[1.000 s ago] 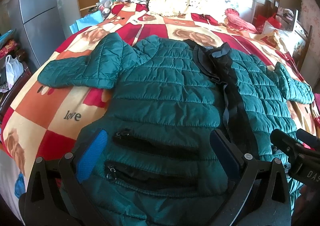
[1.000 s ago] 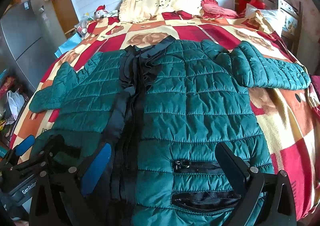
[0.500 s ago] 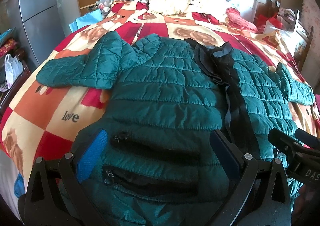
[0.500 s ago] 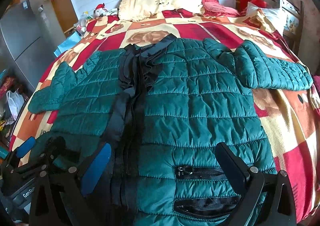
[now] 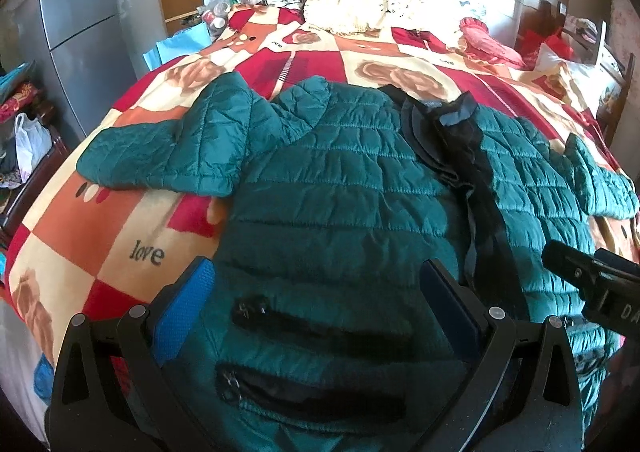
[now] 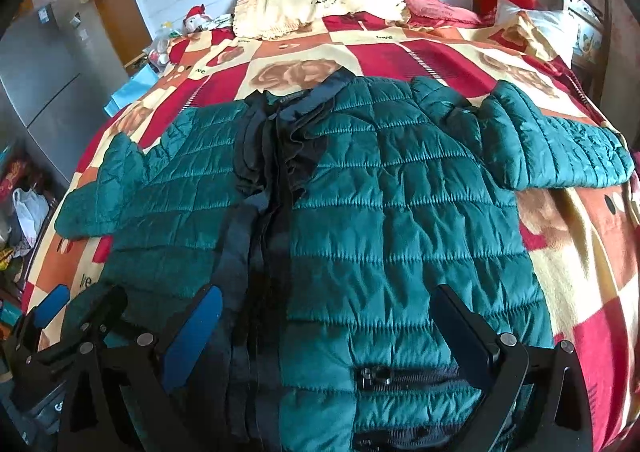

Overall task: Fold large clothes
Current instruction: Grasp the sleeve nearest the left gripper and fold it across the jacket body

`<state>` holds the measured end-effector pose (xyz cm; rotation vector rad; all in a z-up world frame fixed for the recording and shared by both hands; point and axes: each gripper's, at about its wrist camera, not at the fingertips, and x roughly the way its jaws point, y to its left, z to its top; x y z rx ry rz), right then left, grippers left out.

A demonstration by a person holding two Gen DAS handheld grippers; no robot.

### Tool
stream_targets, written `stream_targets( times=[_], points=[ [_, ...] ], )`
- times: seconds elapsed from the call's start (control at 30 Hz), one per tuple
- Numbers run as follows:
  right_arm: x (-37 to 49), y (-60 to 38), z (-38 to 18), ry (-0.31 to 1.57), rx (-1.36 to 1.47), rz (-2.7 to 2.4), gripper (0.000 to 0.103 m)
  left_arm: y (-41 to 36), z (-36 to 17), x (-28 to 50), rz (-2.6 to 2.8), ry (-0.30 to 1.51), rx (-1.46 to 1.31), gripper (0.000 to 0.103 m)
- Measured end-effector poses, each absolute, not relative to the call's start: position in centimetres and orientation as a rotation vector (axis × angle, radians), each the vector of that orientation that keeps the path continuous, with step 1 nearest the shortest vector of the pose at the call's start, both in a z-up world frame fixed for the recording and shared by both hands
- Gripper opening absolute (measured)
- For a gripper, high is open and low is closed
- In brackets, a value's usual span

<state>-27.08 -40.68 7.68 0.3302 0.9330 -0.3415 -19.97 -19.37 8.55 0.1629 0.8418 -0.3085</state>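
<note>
Jacket (image 6: 400, 220): flat on bed (image 6: 592, 252), front up, collar far, hem at both claws.
Long axis: straight away from them.
Left claw (image 5: 316, 308): spread, empty, over left pocket.
Right claw (image 6: 326, 328): spread, empty, over right half.
Nearer: neither.

- Teal quilted puffer jacket (image 5: 340, 188) (image 6: 400, 220): lies flat, front up, across the bed's foot end, collar toward the pillows.
- Dark front placket runs lengthwise; both sleeves spread toward the bed's side edges; two zipped pockets near the hem.
</note>
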Motion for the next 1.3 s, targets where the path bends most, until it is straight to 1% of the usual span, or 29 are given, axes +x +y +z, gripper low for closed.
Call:
stream_targets(
  times=[0.53, 0.93, 1.3],
  points=[
    [-19.4, -41.5, 9.4, 0.913, 0.304, -0.324, 0.103, -18.6, 9.8, -12.7, -0.257, 0.839, 0.140, 0.103],
    [-15.1, -43.1, 6.4, 0.926, 0.315, -0.317, 0.103, -17.3, 7.5, -7.6, -0.205, 0.880, 0.137, 0.103],
    [-13.9, -43.8, 5.0, 0.934, 0.317, -0.322, 0.103, -17.5, 6.4, -6.4, -0.206, 0.900, 0.138, 0.103]
  ],
)
